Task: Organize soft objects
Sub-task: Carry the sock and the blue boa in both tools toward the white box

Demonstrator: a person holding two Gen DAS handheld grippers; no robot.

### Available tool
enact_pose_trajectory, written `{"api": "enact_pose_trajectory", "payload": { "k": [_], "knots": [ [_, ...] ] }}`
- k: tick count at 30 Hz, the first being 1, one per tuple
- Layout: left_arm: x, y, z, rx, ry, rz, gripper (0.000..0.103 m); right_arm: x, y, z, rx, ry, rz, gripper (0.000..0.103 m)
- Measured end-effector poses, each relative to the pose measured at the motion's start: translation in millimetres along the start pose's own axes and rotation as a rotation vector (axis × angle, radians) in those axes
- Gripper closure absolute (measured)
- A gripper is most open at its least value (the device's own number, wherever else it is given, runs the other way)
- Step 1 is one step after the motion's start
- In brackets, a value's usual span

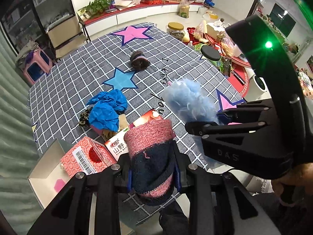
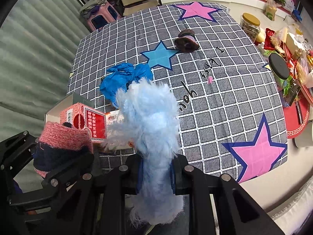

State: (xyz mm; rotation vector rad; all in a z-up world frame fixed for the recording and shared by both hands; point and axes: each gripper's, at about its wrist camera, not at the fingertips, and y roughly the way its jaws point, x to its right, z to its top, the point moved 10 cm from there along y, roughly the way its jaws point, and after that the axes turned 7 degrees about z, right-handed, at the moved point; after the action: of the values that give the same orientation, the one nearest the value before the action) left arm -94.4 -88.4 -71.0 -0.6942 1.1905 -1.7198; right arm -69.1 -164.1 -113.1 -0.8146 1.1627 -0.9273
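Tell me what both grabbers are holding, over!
Left gripper shut on pink-and-navy sock. Right gripper shut on fluffy blue sock. Brown sock waiting on the cloth. Nothing blocking.

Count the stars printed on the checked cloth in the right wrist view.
3: a pink star at the far edge, a blue star mid-cloth beside the rolled dark sock, a pink star at the near right. Others may be hidden.

Left tool (image 1: 153, 176) and right tool (image 2: 155, 173), both clamped, tilted downward

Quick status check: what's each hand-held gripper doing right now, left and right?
Left hand-held gripper: closed on the pink and navy knit sock.
Right hand-held gripper: closed on the fluffy light blue sock.
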Motion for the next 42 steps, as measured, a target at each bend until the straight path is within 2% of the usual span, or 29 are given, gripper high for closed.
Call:
{"api": "enact_pose_trajectory", "payload": {
  "k": [12, 42],
  "knots": [
    [-20.7, -19.9, -16.4, 0.059, -0.038, 0.035, 0.070, -26.2, -9.1, -10.8, 0.015, -0.061, -0.025, 0.082],
    [-123.0, -49.7, -70.9, 0.118, -0.344, 0.163, 0.070, -116.2, -0.3, -6.5, 0.000, -0.340, -0.070, 0.082]
  ]
}}
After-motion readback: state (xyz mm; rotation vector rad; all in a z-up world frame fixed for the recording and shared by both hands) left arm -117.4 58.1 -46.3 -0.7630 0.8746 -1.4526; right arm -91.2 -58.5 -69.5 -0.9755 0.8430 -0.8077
